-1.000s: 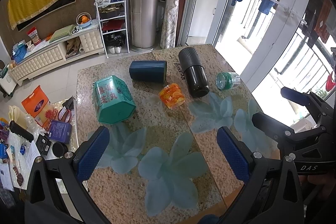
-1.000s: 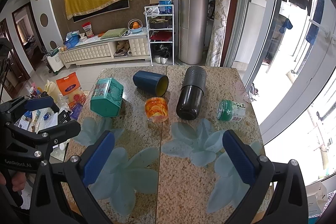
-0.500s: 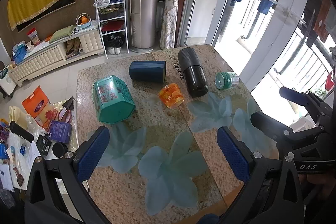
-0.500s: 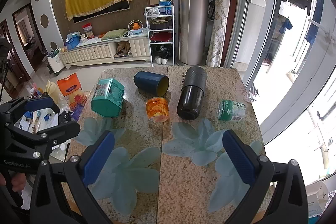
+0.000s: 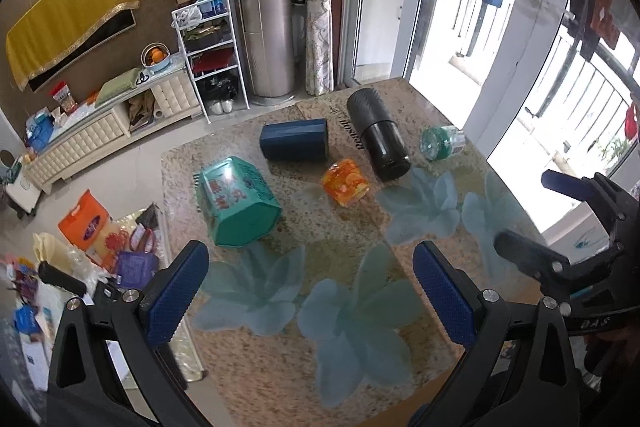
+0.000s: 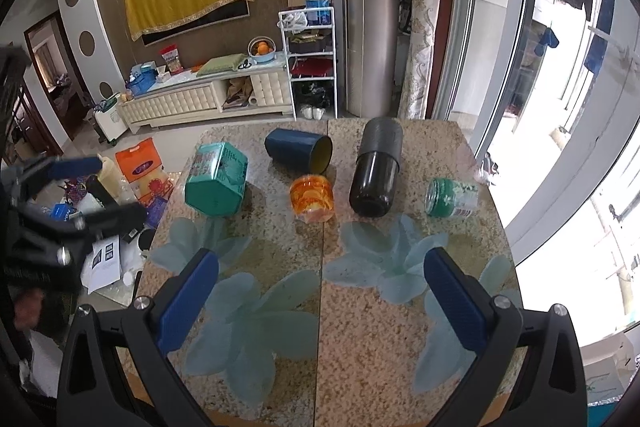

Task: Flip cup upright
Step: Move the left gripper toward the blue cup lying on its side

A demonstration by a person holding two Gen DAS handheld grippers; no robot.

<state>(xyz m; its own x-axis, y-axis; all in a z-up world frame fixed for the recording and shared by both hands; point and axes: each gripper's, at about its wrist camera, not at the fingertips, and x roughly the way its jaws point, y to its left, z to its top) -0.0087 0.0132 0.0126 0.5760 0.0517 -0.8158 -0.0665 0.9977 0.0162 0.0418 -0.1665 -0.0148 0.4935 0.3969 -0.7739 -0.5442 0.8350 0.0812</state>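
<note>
A dark blue cup (image 5: 294, 145) (image 6: 298, 149) lies on its side at the far middle of the granite table (image 5: 280, 367), its yellow-lined mouth toward the right. My left gripper (image 5: 310, 293) is open and empty above the near left part of the table. My right gripper (image 6: 322, 301) is open and empty above the near edge. Each gripper shows in the other's view, the right one (image 5: 560, 223) and the left one (image 6: 76, 191). Both are well short of the cup.
A green hexagonal tin (image 5: 236, 201) (image 6: 216, 179), an orange glass jar (image 5: 345, 182) (image 6: 312, 198), a tall black flask (image 5: 378, 139) (image 6: 376, 171) and a small green bottle (image 5: 442, 143) (image 6: 452, 197) all lie on their sides around the cup. Clutter covers the floor left of the table.
Both grippers have drifted slightly; the left gripper looks blurred in the right wrist view. Nothing on the table has moved.
</note>
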